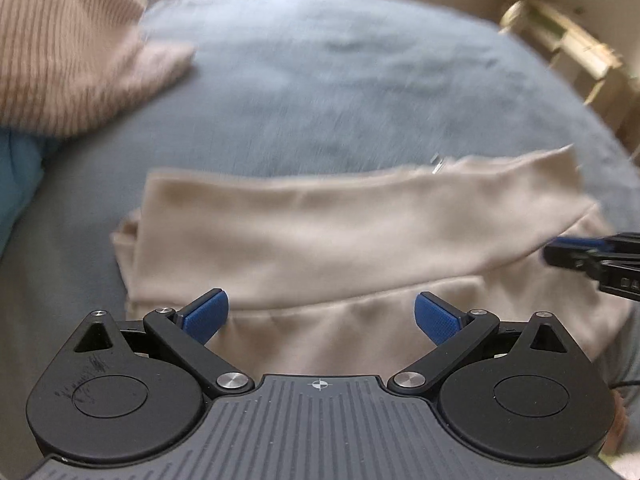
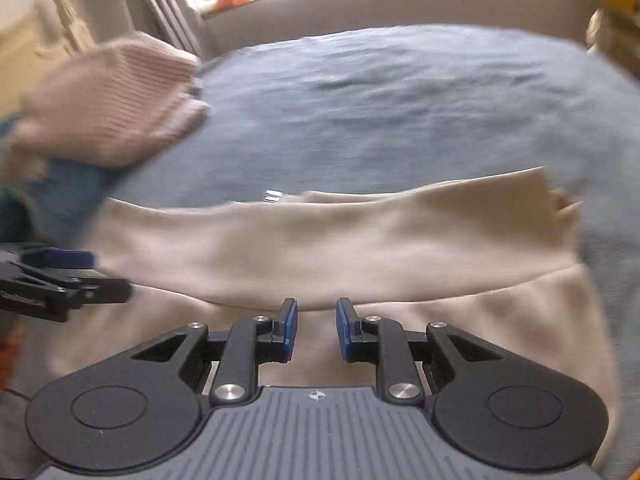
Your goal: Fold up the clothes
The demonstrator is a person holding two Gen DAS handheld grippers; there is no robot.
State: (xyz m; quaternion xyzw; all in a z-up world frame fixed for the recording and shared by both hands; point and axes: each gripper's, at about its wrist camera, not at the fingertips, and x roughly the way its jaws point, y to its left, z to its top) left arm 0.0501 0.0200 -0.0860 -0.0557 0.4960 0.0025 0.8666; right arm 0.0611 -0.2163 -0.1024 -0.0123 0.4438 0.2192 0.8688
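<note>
Cloth (image 1: 340, 236), cream and soft, lies folded on the blue bed (image 1: 340, 92) in my left view, under my left tool (image 1: 322, 316), whose blue pads stand wide apart. In my right view the right tool (image 2: 316, 330) holds nothing, its pads a little apart.

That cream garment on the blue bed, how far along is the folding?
Partly done: the plain cream garment lies on the blue bedspread with one long band folded across its top. In hand: nothing; the left gripper stands wide open and the right gripper shows an empty gap, both over the cloth. Left: further folds on it, and the ribbed pink knit garment heaped at the bed's edge looks unfolded.
</note>
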